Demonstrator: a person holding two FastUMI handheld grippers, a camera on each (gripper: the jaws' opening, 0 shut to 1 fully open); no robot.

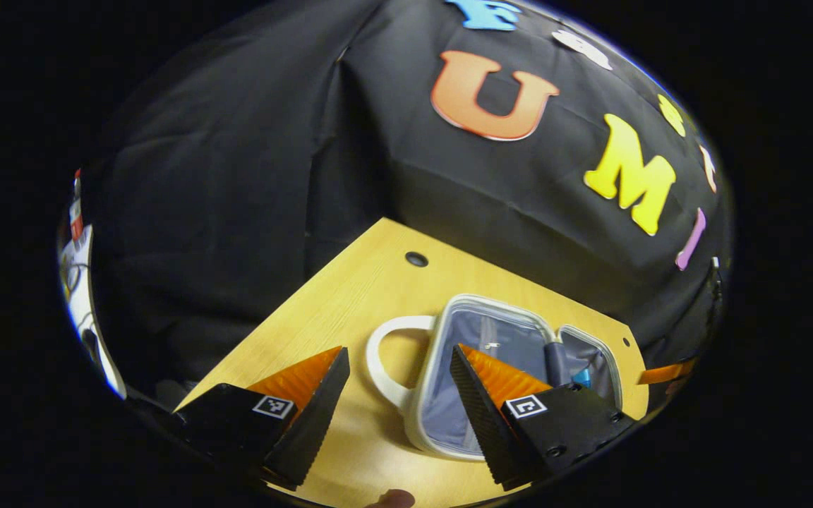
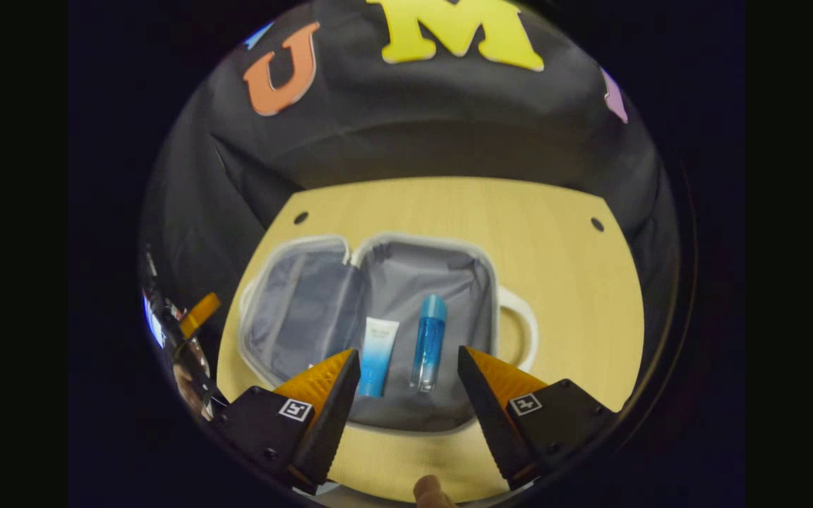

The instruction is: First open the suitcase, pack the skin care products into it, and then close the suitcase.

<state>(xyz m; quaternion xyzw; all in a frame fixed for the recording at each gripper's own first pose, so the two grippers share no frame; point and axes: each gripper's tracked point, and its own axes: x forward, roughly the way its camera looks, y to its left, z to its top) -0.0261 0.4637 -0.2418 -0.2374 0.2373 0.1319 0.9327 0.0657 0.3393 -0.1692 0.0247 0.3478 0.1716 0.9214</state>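
In the right gripper view, the right gripper [image 2: 402, 384] hangs just above the near edge of the suitcase [image 2: 308, 310], its two fingers spread wide with nothing between them. Past the fingertips, the suitcase lies flat on the wooden table [image 2: 562, 282], opened like a book, both grey-lined halves facing up and a pale rim running round each. In the right-hand half lie two skin care products side by side, not touching: a white and blue tube [image 2: 377, 356] with its blue end toward the camera, and just right of it a clear blue bottle [image 2: 428, 342] with its cap pointing away. The other half of the case holds nothing that can be made out. A white handle [image 2: 523, 328] curves out from the case's right side. Farther off, the tabletop runs back to the black cloth wall. In the left gripper view, the left gripper [image 1: 398, 377] is likewise spread wide and holds nothing, poised over the table beside the suitcase [image 1: 491, 331]; the handle [image 1: 382, 353] sits between its fingers in the view, and a sliver of blue from the products [image 1: 581, 377] shows inside the case's far half.
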